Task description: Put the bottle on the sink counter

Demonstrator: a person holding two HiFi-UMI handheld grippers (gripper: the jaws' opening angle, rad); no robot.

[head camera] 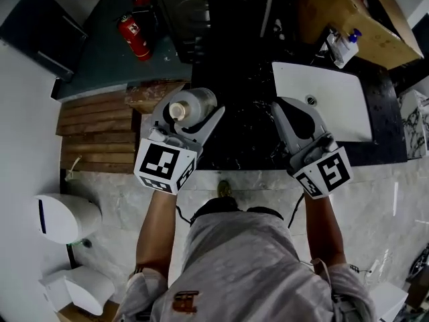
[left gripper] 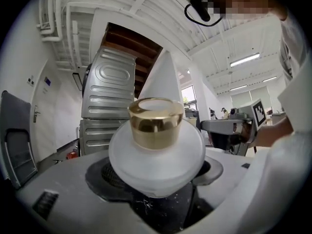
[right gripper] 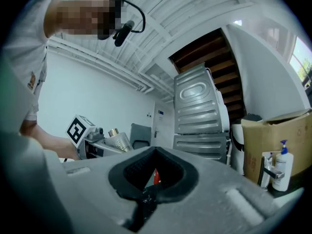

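Bottle (head camera: 198, 100) and left gripper (head camera: 190, 113) come first, at the left. The jaws are clamped on the frosted body from both sides. The gold cap (left gripper: 156, 122) points back along the jaws toward the gripper's own camera and up toward the person. So the long axis is tilted, neither upright nor flat, with the base leading away from the person. The right gripper view shows this lean from the side.

In the head view the bottle hangs clear of any surface, roughly over the left end of the black sink counter (head camera: 241, 146), where it meets a brown board-like thing (head camera: 151, 94). I cannot tell which side of that edge the base is over. Bare counter lies just to the right of the bottle, between the two grippers. As I judge it, the coming move turns on a short carry rightward and down while the cap is swung up, so that the base meets the stone flat.

Next is the right gripper (head camera: 289, 108). Its jaws are together with nothing between them, only the notch in the pads showing. It hovers over the counter at the near left corner of the white basin (head camera: 335, 102). It is near the bottle but apart from it, so the left gripper alone carries the bottle.

Further right and back, a pump bottle (head camera: 344, 45) stands by a cardboard box (head camera: 348, 15), well apart from the likely landing spot.
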